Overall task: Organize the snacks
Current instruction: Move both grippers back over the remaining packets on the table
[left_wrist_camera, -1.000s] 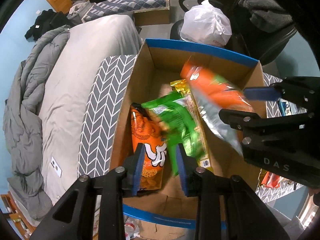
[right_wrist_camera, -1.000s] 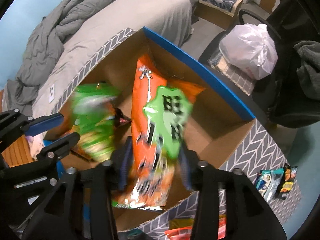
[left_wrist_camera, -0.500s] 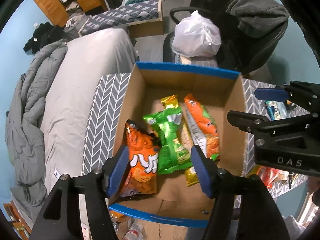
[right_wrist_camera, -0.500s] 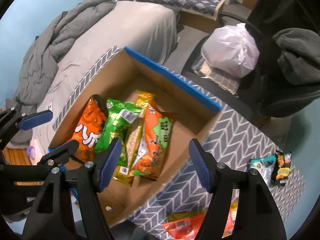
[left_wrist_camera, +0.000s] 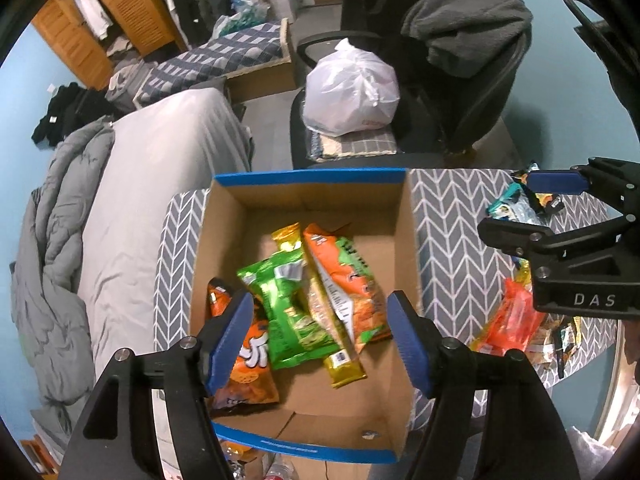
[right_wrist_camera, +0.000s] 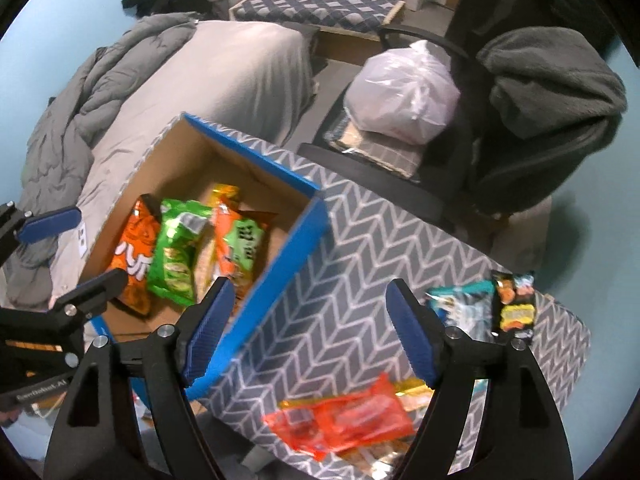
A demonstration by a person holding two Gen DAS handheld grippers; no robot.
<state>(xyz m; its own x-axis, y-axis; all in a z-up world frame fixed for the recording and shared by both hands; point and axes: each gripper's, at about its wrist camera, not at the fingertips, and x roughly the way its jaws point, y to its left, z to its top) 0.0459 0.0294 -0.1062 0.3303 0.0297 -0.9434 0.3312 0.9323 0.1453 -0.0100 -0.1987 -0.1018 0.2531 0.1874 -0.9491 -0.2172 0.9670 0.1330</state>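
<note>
A cardboard box [left_wrist_camera: 404, 240] with a blue rim stands on a grey chevron cloth [left_wrist_camera: 452, 248]. In it lie an orange cheese-puff bag [left_wrist_camera: 248, 364], a green bag [left_wrist_camera: 292, 308], a gold packet [left_wrist_camera: 344, 364] and an orange-green bag [left_wrist_camera: 344, 276]. My left gripper [left_wrist_camera: 320, 340] is open and empty above the box. My right gripper [right_wrist_camera: 308, 336] is open and empty over the cloth beside the box [right_wrist_camera: 280, 264]. Loose snacks lie on the cloth: a red-orange packet [right_wrist_camera: 344, 416], a teal packet [right_wrist_camera: 460, 304] and a dark packet [right_wrist_camera: 514, 304].
A grey bed [left_wrist_camera: 160, 168] with a rumpled duvet [left_wrist_camera: 48, 264] lies left of the box. Behind stands a black office chair [left_wrist_camera: 460, 92] with a white plastic bag [left_wrist_camera: 352, 88] and a grey blanket [left_wrist_camera: 468, 24].
Both grippers let go of their bags, which now lie in the box, and opened wide. Both have pulled back and up; the right one has swung right over the cloth.
</note>
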